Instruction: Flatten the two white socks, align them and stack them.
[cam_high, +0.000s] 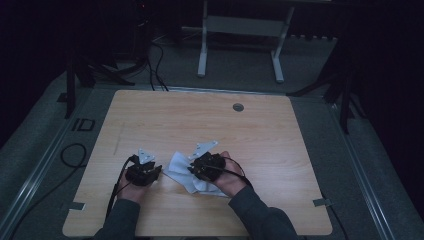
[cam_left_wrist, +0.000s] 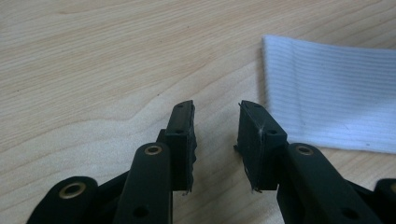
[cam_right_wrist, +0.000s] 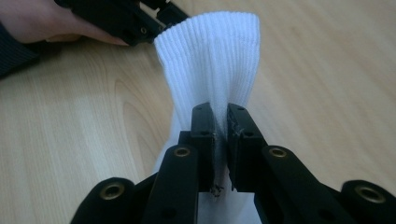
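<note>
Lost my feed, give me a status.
Right gripper pinching white sock. Left gripper open, beside sock edge. Table otherwise bare.

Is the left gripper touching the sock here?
Apart. In the left gripper view the left gripper has open jaws over bare table, and the sock lies beside them with wood showing between.

Both forearms enter from the bottom edge of the high view, sleeves dark, angled inward toward the lower middle of the frame. The left gripper (cam_high: 150, 172) sits left of centre in the left hand (cam_high: 131, 186), jaws pointing right and up; in the left gripper view its jaws stand apart with nothing between them. The right gripper (cam_high: 196, 170) sits just right of centre in the right hand (cam_high: 229, 176), pointing left; in the right gripper view its jaws are pinched nearly together on white ribbed fabric.
</note>
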